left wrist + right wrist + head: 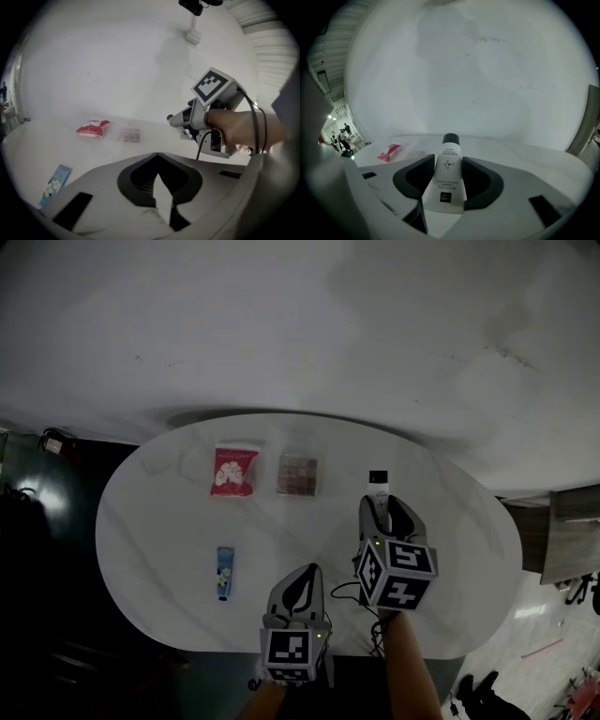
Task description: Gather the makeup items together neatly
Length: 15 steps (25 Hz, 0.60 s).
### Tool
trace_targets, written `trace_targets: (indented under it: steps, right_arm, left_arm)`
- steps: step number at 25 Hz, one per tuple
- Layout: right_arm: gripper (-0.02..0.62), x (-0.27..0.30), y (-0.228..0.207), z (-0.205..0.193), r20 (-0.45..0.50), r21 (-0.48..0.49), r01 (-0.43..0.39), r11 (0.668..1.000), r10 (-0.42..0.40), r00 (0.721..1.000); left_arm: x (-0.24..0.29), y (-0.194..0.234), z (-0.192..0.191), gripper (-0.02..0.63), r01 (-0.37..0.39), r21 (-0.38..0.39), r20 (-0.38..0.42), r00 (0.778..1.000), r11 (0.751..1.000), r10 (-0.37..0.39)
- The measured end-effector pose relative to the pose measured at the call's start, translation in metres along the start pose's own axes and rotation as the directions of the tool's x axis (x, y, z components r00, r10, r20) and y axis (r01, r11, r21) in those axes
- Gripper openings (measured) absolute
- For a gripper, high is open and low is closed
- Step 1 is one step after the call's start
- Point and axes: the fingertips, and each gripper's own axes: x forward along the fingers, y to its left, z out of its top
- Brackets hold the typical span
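Right gripper, hand-held, with its jaws set at a middling width and pressed against the flanks of a white tube. The tube's black cap points away from the hand and projects past the jaw tips. In the head view this gripper stands over the right half of the oval white table, with the tube reaching toward the far edge. Whether the tube is clear of the tabletop cannot be told for certain, though it appears to be carried rather than resting. The left gripper has its jaws drawn fully together with nothing between them, and it sits near the front edge of the table, just left of its partner. Three further items lie on the surface. A red-and-white sachet and a clear compartmented case lie side by side toward the far edge, close to each other but not touching. A small blue tube lies alone toward the front left, well apart from that pair. The task is judged to be at an early stage: one item is in hand but not yet set down, and no grouping has been made beyond the sachet and case, which look the likely gathering point. Still to do are placing the white tube beside them, fetching the blue tube and squaring all four neatly.
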Motion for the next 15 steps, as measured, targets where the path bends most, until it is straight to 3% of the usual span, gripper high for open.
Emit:
trace_targets:
  steps: [15]
  right_arm:
    - [0.210, 0.073, 0.016, -0.002, -0.058, 0.020, 0.096, 0.995, -0.095, 0.994]
  left_arm:
    - [0.005, 0.043, -0.007, 0.029, -0.017, -0.039, -0.024, 1.000, 0.999, 0.016]
